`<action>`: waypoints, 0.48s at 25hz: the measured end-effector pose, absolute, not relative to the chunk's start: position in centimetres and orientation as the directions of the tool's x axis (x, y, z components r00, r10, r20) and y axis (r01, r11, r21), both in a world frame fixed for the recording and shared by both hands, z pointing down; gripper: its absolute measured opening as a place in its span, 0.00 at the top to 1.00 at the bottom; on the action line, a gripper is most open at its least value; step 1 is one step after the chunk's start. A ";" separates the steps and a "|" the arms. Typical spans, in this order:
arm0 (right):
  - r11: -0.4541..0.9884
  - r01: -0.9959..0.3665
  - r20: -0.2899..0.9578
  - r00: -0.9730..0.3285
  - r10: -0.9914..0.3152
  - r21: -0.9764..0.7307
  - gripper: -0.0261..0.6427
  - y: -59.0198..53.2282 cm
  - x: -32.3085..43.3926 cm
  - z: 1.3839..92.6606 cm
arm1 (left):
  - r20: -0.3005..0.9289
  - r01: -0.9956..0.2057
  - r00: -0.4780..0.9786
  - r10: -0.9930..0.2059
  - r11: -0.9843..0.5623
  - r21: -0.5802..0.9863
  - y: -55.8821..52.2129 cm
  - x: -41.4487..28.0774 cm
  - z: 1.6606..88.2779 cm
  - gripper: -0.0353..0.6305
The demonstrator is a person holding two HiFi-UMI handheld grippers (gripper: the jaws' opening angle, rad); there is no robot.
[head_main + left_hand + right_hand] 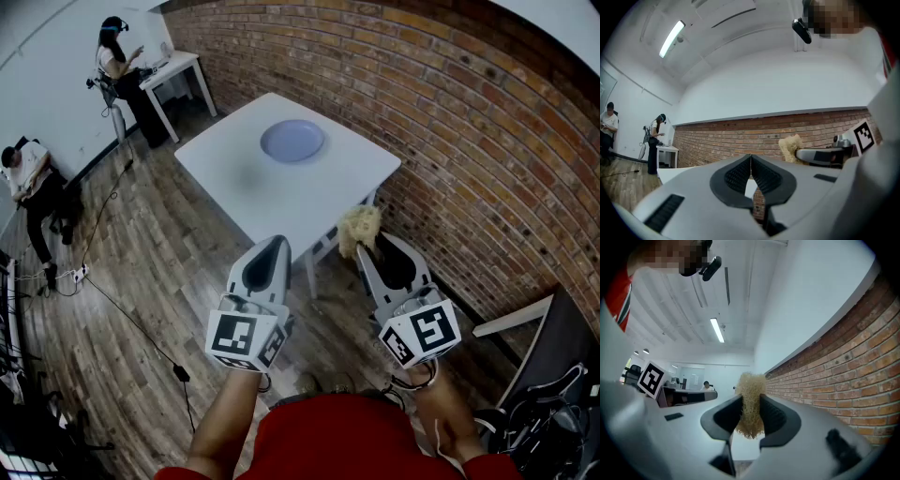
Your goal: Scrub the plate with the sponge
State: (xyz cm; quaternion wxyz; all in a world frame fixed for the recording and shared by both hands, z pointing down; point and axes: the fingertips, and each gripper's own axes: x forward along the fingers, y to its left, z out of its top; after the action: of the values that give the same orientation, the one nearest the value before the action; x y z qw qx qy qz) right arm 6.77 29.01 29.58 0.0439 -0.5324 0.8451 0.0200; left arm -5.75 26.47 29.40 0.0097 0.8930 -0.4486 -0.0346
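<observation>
Your right gripper (373, 246) grips the straw-coloured sponge (751, 404). Its long axis seems to run along the jaws, with the tuft poking past the tips toward the white table (234, 183). Your left gripper (272, 246) is clenched empty. Both are level, side by side, well apart from the plate (292, 141) lying flat mid-table.

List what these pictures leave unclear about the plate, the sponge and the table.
- The plate: head view, too small to tell clean from dirty.
- The sponge: right gripper view, its middle covered by the right gripper's pads.
- The table: left gripper view, mostly hidden behind the left gripper.
</observation>
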 end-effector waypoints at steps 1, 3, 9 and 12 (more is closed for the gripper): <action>0.434 -0.901 -0.096 -0.431 -0.897 -0.013 0.78 28.9 6.9 29.6 | -0.053 -0.801 0.594 -0.803 -0.596 0.048 26.4 -5.7 29.4 0.92; 0.437 -0.900 -0.097 -0.433 -0.896 -0.014 0.78 28.7 7.0 29.6 | -0.052 -0.803 0.592 -0.805 -0.594 0.048 26.2 -5.5 29.4 0.92; 0.447 -0.894 -0.101 -0.443 -0.891 -0.020 0.78 28.1 7.4 29.7 | -0.046 -0.812 0.580 -0.813 -0.582 0.048 25.6 -5.2 29.7 0.92; 0.460 -0.887 -0.107 -0.455 -0.884 -0.029 0.78 27.6 7.9 29.7 | -0.042 -0.817 0.573 -0.818 -0.575 0.053 25.0 -4.9 29.9 0.92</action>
State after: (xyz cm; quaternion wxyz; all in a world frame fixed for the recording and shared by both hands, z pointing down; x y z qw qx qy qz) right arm 7.94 27.65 29.72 0.0534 -0.5192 0.8529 0.0157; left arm -4.95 25.00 29.92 0.0138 0.8868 -0.4610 -0.0311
